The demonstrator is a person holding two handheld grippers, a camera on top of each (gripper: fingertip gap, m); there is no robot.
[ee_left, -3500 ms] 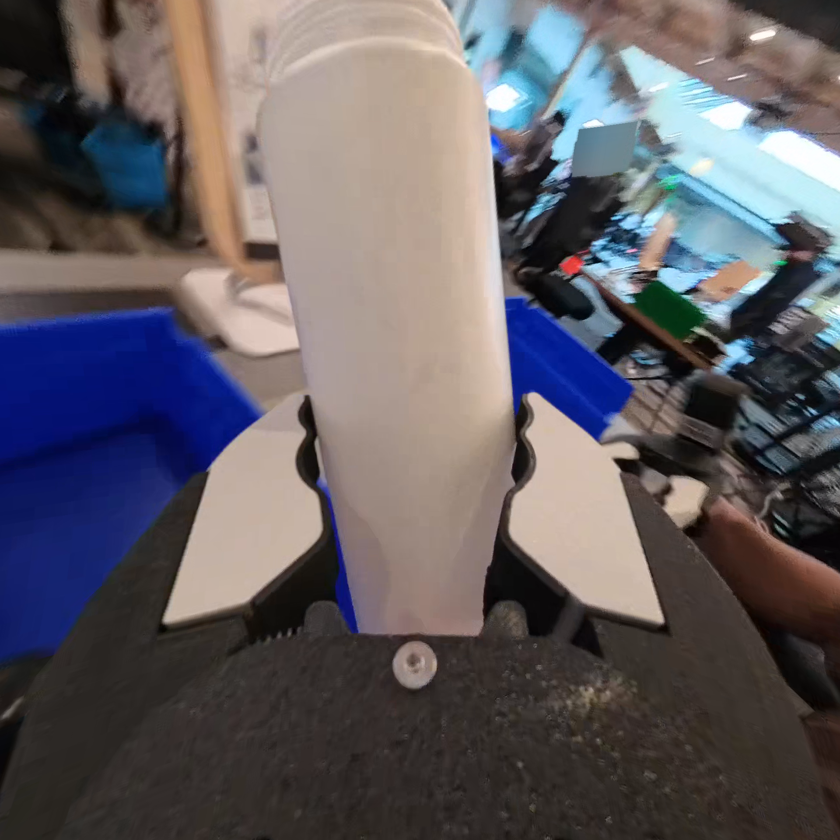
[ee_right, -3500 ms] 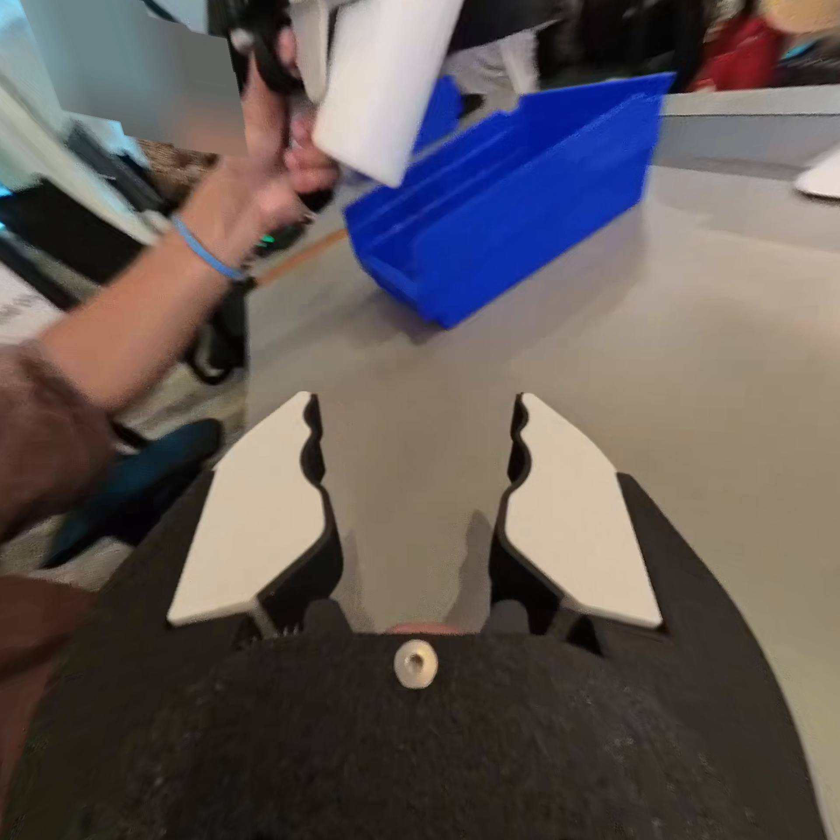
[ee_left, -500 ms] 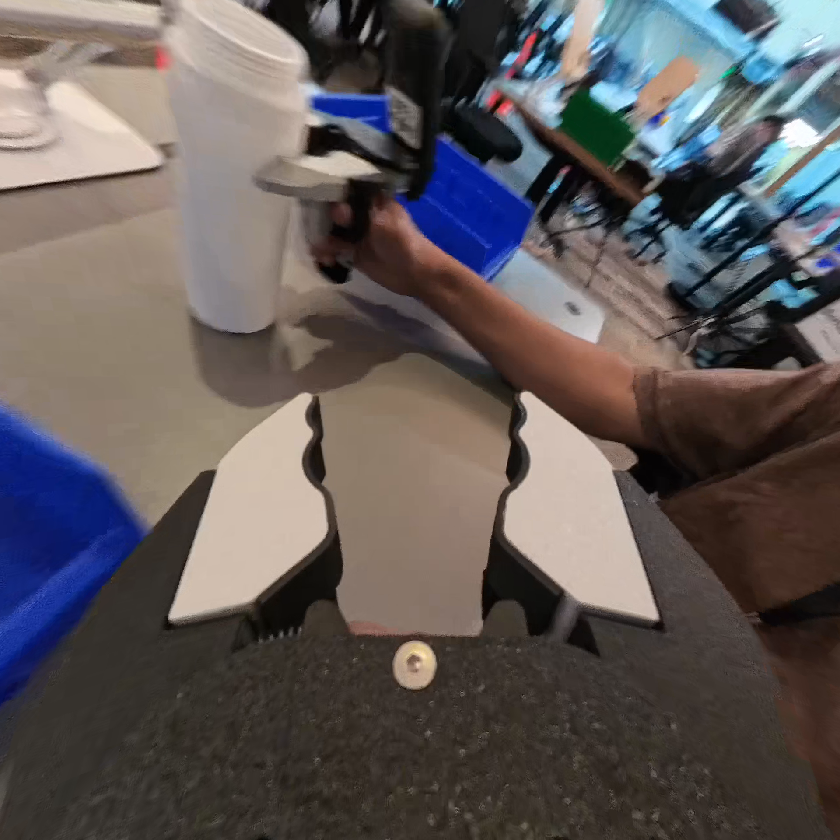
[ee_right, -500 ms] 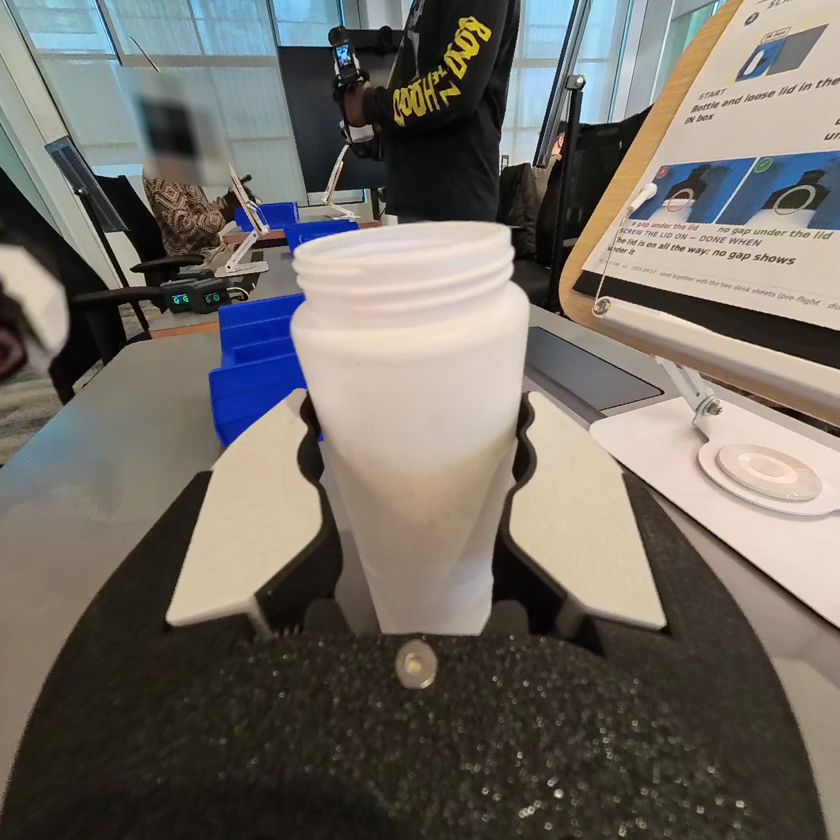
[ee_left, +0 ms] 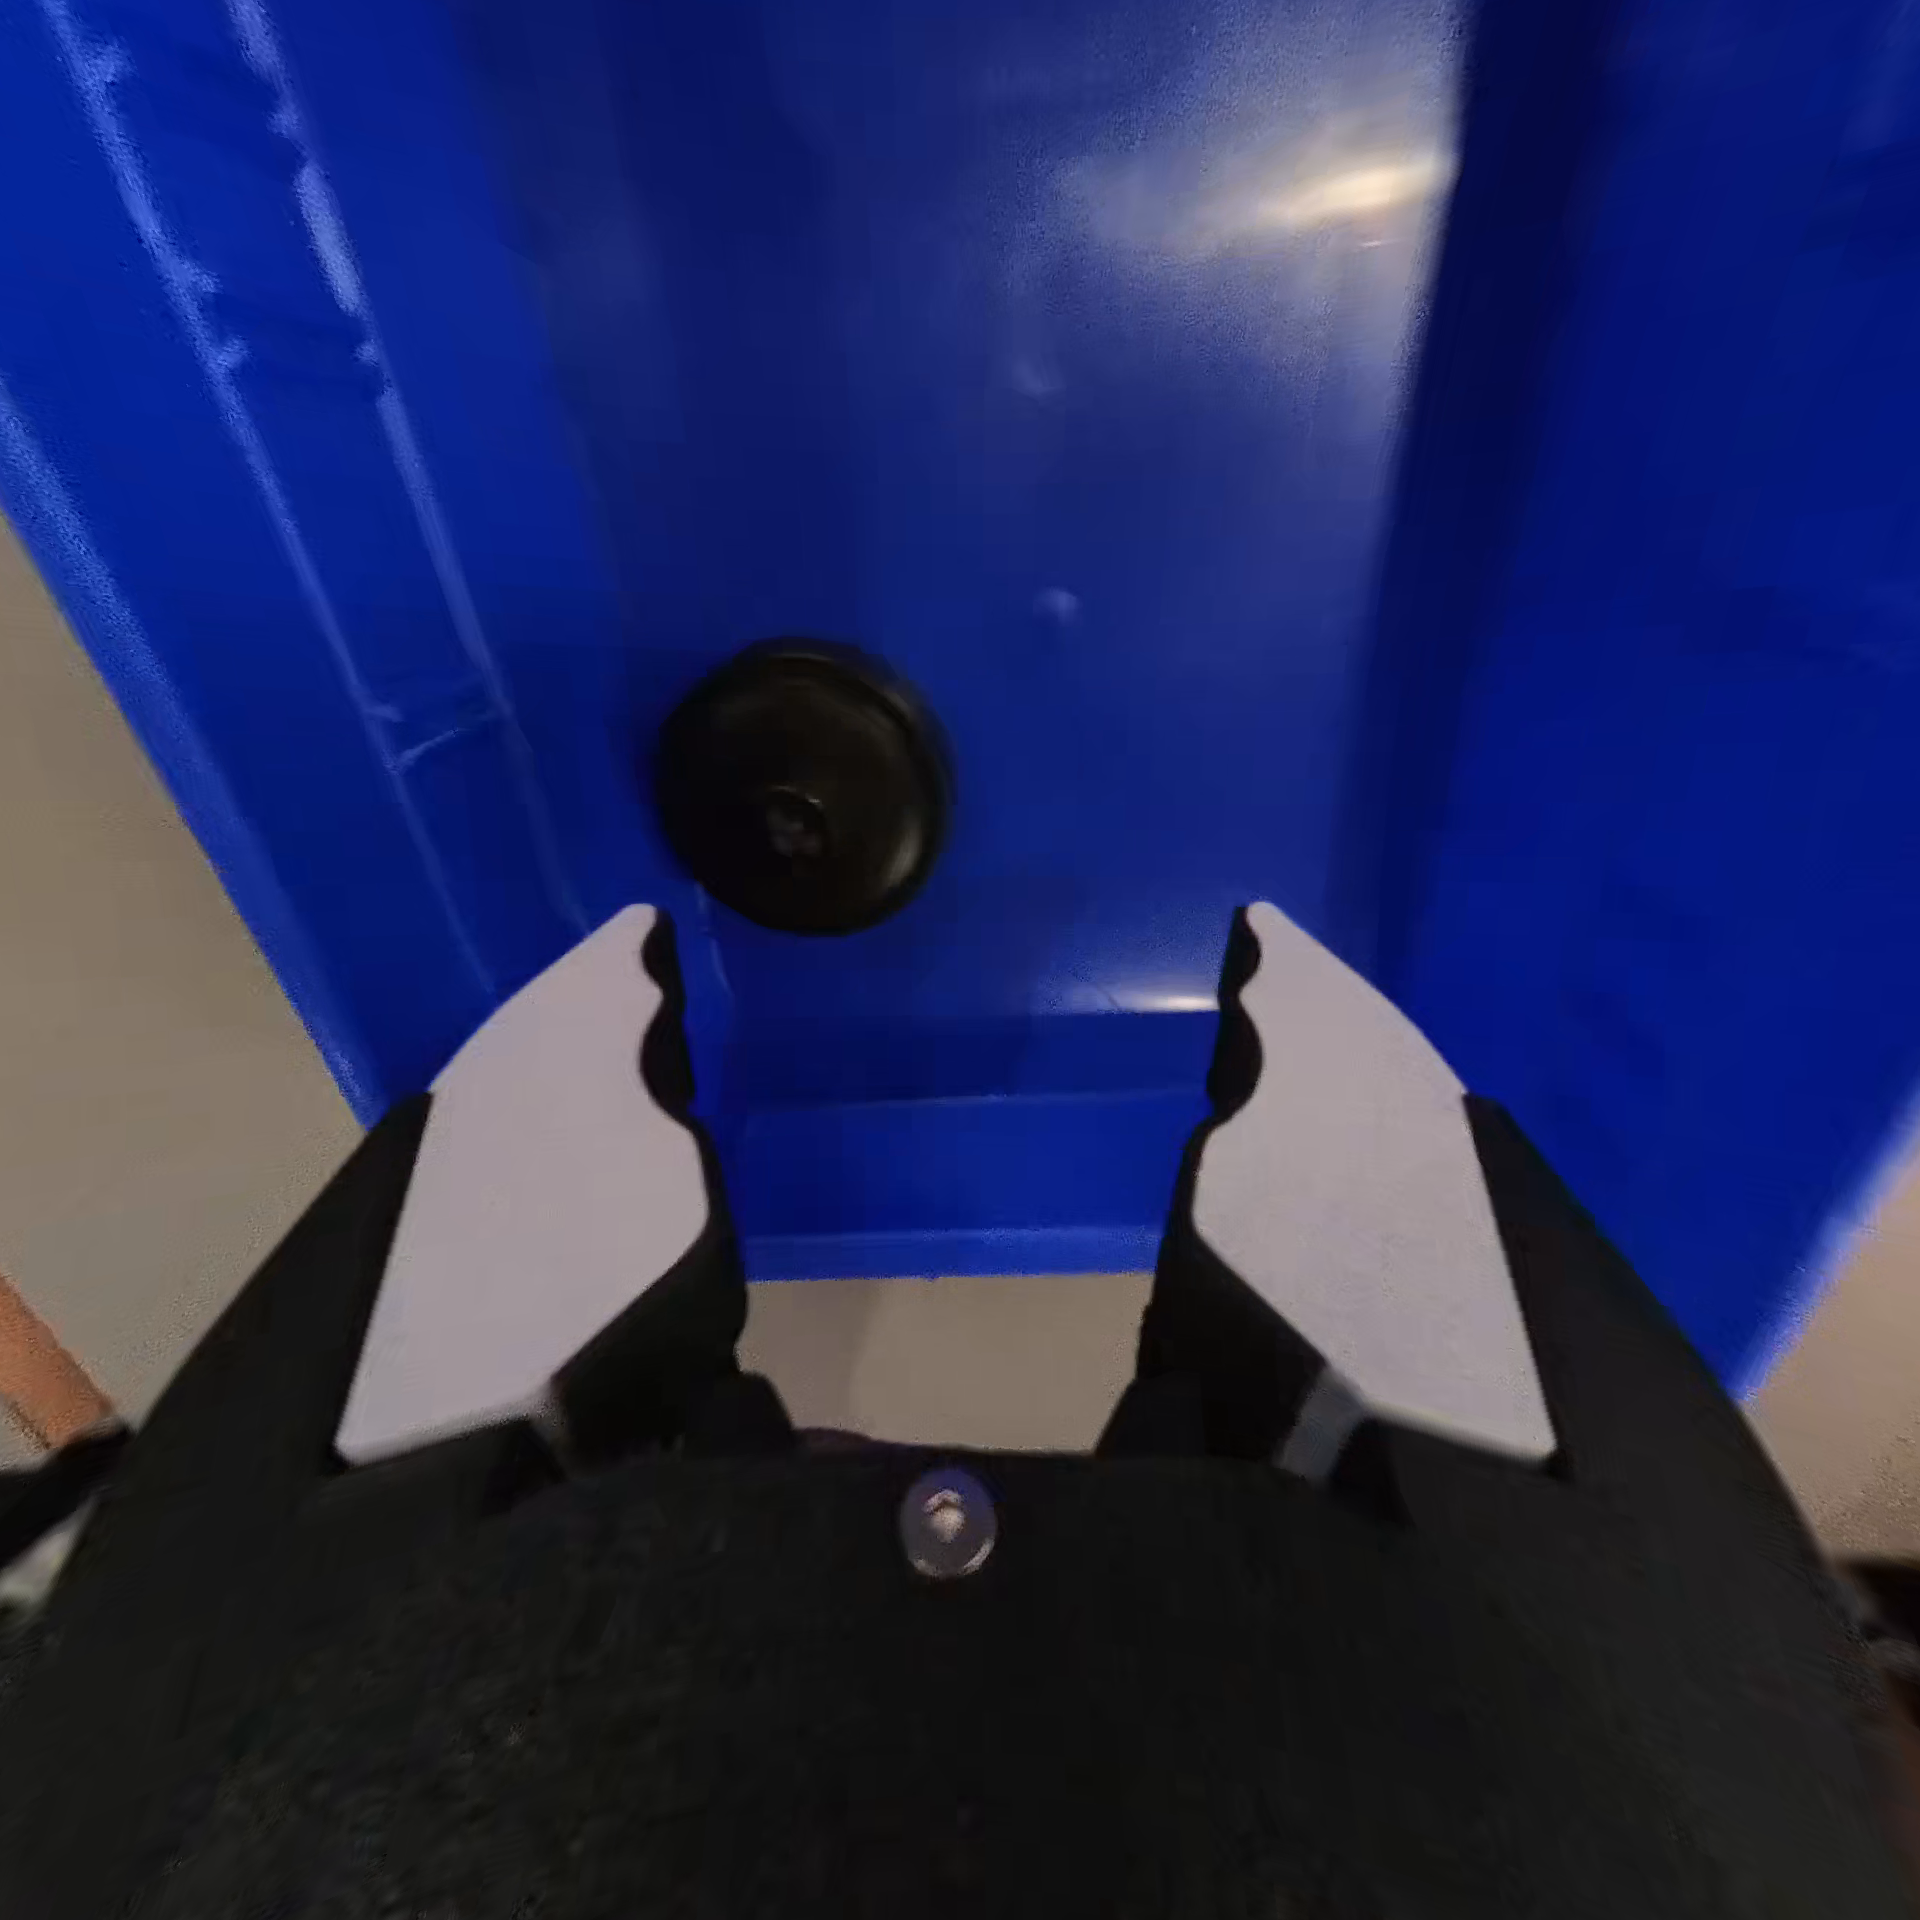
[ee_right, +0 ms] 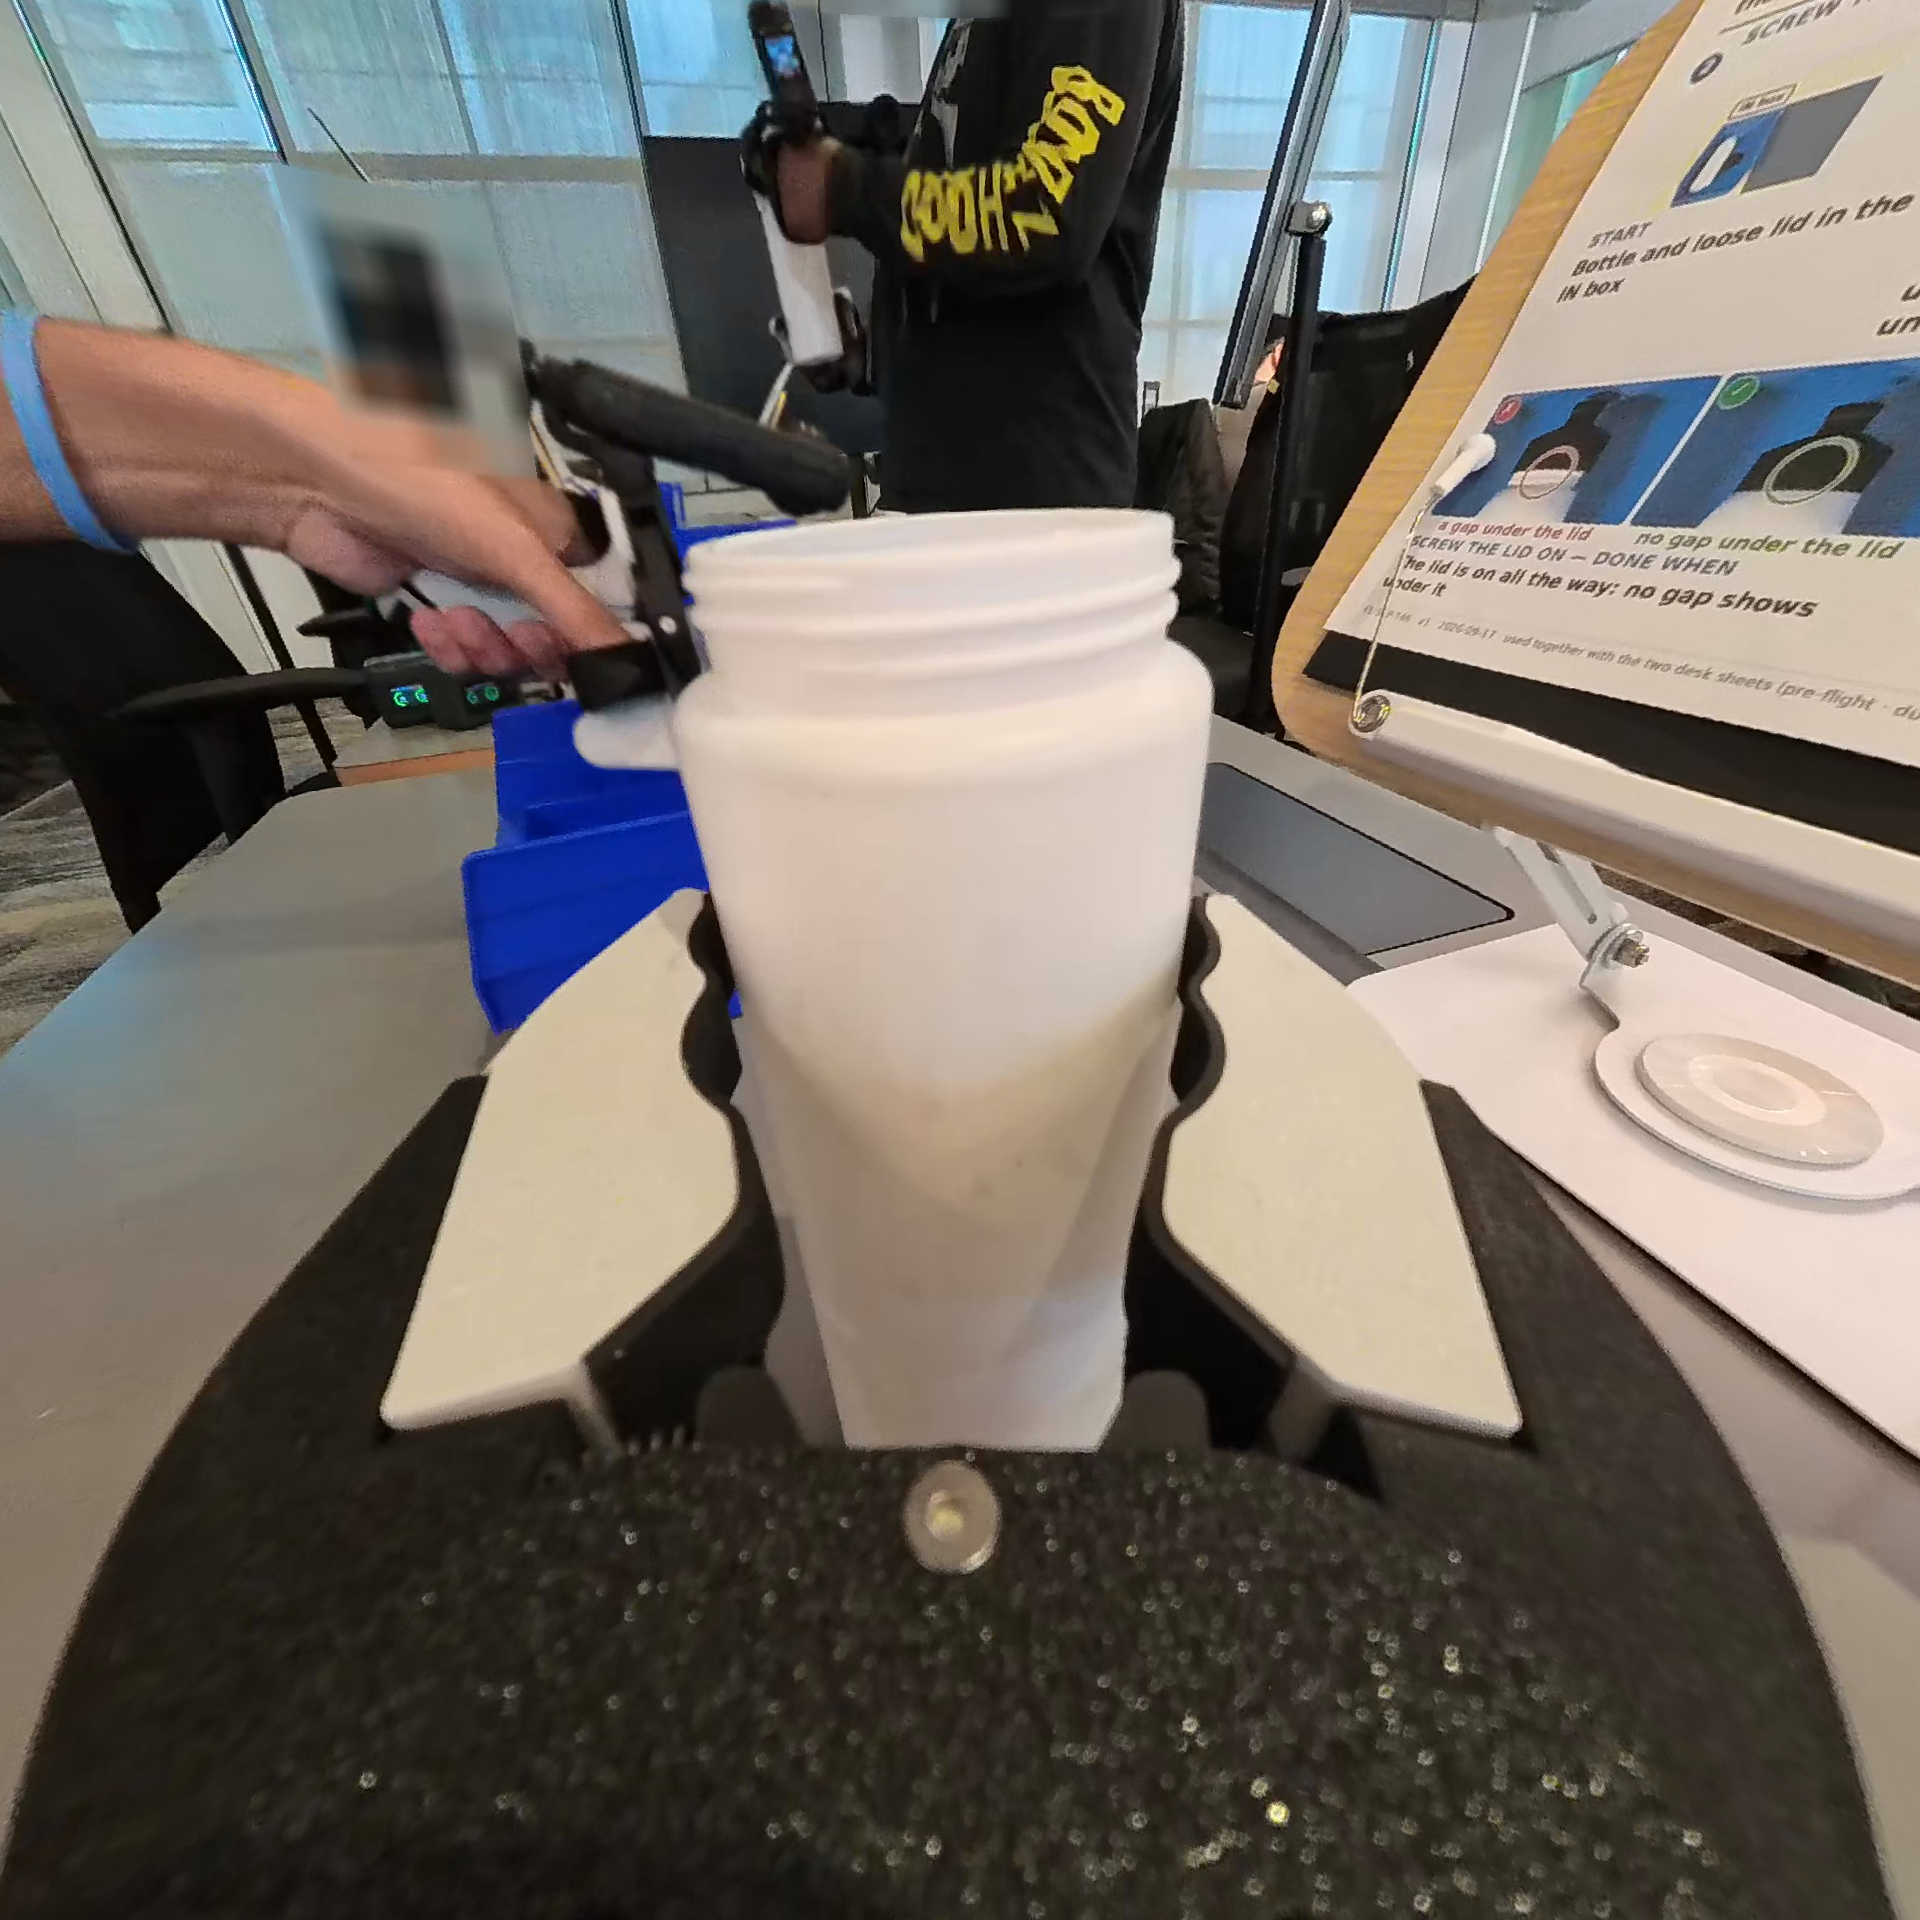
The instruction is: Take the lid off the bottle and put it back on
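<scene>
Left wrist view: the left gripper (ee_left: 951,925) points down into a blue plastic bin (ee_left: 1558,623). Its jaws stand wide apart with nothing between the pads. A round black plastic lid (ee_left: 805,784) lies on the bin floor, close to the bin's left wall and just ahead of the left fingertip (ee_left: 623,935), not touching it. The grey tabletop (ee_left: 125,935) shows past the bin's left wall and below its near edge. The bottle does not appear in this view.

Right wrist view: the right gripper (ee_right: 951,925) is clamped on a white plastic wide-mouth bottle (ee_right: 940,831). Both pads press against the bottle's lower body. The bottle stands upright, and its threaded neck is open, without a lid. The blue plastic bin (ee_right: 582,883) sits on the grey tabletop (ee_right: 260,987) behind the bottle, to the left. A hand (ee_right: 312,488) holds the left gripper (ee_right: 623,727) over the bin; its fingers are mostly hidden behind the bottle. A tilted instruction board (ee_right: 1662,468) on a white stand occupies the right side of the tabletop. A person in a dark top (ee_right: 1018,260) stands beyond the far edge. The lid is not visible in this view.
</scene>
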